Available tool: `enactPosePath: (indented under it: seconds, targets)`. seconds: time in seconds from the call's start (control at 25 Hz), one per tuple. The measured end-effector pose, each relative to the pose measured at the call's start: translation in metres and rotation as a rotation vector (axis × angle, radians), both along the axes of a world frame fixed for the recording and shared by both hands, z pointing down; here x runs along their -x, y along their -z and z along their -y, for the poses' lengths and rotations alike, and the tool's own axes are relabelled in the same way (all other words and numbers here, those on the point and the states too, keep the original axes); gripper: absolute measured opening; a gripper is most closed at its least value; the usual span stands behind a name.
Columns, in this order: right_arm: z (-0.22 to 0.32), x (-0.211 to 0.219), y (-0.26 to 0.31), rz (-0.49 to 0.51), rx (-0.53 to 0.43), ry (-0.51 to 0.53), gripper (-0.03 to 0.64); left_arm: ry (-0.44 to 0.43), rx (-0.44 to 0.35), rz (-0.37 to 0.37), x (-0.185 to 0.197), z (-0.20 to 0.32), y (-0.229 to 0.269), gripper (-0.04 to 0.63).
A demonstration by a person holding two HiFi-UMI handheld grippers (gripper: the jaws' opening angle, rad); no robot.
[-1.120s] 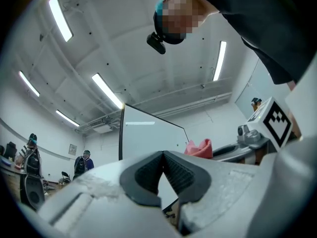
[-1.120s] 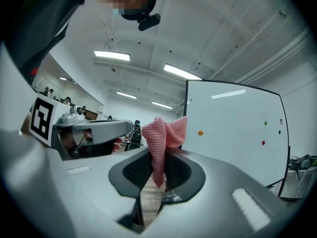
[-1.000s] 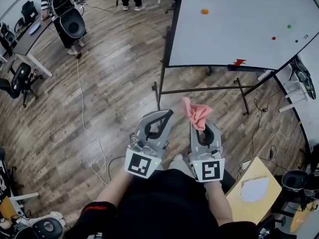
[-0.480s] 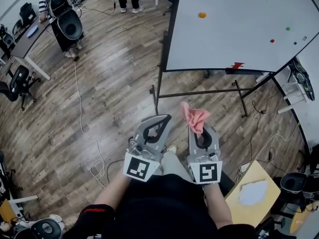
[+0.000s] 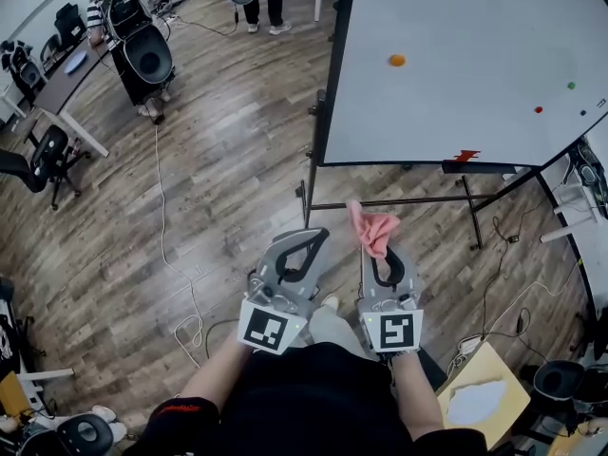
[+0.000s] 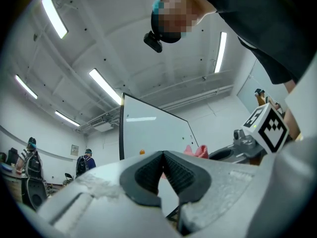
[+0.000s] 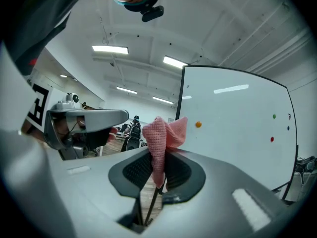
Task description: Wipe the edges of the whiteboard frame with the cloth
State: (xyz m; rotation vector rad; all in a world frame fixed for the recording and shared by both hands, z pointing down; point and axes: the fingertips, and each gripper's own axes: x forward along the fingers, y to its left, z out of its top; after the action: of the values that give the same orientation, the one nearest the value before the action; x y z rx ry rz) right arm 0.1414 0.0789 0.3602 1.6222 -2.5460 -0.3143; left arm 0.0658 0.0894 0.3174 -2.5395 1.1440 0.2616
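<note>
Right hand-held gripper (image 7: 157, 168) is pinching the pink cloth (image 7: 159, 133), which stands bunched above the clamped jaws. Left hand-held gripper (image 6: 162, 158) is pressed together with nothing between its jaws. I hold both side by side, close to my body, above the wood floor (image 5: 218, 160). I note the cloth is apart from the whiteboard (image 5: 475, 55), short of the lower left corner of its black frame (image 5: 332, 84). An orange magnet (image 5: 396, 61) sits on the board.

The whiteboard (image 5: 456, 65) runs off the head view's top and right. The cloth (image 5: 373, 228) has its tail hidden inside the right gripper (image 5: 378, 253).
</note>
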Motion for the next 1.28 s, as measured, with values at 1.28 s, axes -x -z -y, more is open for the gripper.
enactPosePath:
  seconds: [1.28]
  targets:
    - [0.172,0.025,0.042,-0.165,-0.082,0.066,0.049,0.085,-0.125,-0.018,0.023,0.158,0.061,0.002]
